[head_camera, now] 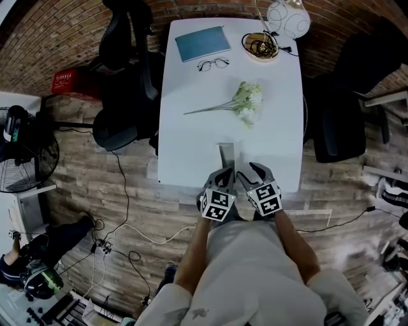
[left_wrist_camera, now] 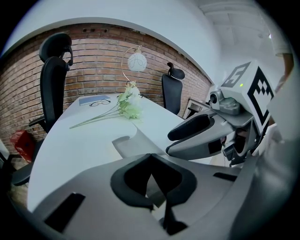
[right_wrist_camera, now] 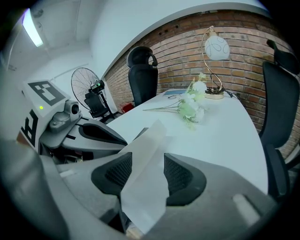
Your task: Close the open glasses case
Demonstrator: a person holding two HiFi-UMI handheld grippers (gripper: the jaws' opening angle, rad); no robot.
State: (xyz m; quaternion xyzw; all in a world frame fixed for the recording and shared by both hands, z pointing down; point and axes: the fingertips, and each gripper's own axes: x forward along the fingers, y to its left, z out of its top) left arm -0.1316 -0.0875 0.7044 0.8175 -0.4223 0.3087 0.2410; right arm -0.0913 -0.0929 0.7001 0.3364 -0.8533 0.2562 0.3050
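The glasses case [head_camera: 226,155] is a flat grey folding case lying at the near edge of the white table [head_camera: 191,146]. Its grey panel [left_wrist_camera: 125,140] runs out ahead of my left gripper [head_camera: 223,173], which is shut, pads [left_wrist_camera: 129,180] meeting at the case's near end. Whether they pinch the case is hidden. A pale flap of the case [right_wrist_camera: 143,178] stands up between the pads [right_wrist_camera: 183,178] of my right gripper [head_camera: 251,172], which is closed onto it. The two grippers sit side by side.
Farther up the table lie a spray of white flowers [head_camera: 245,102], a pair of glasses [head_camera: 213,64], a blue notebook [head_camera: 203,43], a bowl [head_camera: 260,46] and a globe lamp [head_camera: 288,18]. Office chairs [head_camera: 127,83] stand on both sides, and a fan [head_camera: 25,156] to the left.
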